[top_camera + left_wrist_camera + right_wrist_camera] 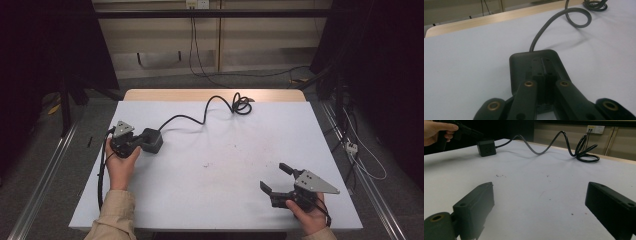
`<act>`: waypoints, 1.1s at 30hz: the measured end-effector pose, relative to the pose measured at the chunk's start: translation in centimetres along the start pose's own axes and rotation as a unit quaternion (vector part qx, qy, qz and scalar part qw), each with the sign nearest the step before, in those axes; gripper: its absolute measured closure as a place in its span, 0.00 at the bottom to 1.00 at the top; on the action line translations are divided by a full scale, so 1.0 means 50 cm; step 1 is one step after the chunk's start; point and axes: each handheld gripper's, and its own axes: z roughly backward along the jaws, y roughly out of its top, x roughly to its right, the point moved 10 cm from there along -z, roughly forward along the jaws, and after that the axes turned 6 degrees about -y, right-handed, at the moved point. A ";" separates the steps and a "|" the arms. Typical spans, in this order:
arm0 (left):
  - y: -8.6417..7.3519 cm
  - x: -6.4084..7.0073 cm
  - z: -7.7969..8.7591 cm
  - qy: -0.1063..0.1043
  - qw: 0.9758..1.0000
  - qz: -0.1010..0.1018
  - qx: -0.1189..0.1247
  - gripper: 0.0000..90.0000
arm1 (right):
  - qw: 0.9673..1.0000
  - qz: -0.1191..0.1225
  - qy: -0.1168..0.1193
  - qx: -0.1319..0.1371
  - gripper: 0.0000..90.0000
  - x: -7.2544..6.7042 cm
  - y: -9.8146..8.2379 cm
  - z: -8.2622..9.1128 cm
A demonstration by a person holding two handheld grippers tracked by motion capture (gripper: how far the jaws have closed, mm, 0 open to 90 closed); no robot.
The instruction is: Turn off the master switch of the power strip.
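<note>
Looking down from above, the left gripper (134, 142) sits at the left side of the white table (220, 200), with its jaws pressed together over a black power adapter (151, 140). A black cable (200, 117) runs from the adapter to a coil near the far edge. The right gripper (278, 178) rests near the front right corner, jaws spread wide with nothing between them.

From the left gripper view, the closed jaws lie on top of the adapter (524, 62).

From the right gripper view, the two jaws stand far apart, and the adapter (486, 148) sits far off beside a hand (436, 131).
</note>
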 end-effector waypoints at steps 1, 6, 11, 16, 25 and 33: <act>0.000 0.000 0.000 0.000 1.000 0.000 0.000 1.00 | 1.000 0.000 0.000 0.000 0.09 0.000 0.000 0.000; 0.001 0.000 0.000 -0.001 1.000 0.007 0.003 1.00 | 1.000 0.000 0.000 0.000 0.09 0.001 0.000 0.000; 0.000 -0.001 0.000 -0.002 1.000 0.011 0.001 1.00 | 1.000 -0.001 0.000 0.000 0.09 0.000 0.001 0.000; 0.000 -0.002 0.001 -0.006 1.000 0.021 0.003 1.00 | 1.000 -0.002 0.000 0.000 0.09 0.001 0.001 0.001; 0.001 -0.003 0.001 -0.008 0.999 0.035 0.007 1.00 | 1.000 -0.002 0.000 0.001 0.09 0.000 0.002 0.000; 0.002 -0.004 0.001 -0.010 0.999 0.039 0.006 1.00 | 1.000 -0.002 0.000 0.001 0.09 0.000 0.002 0.000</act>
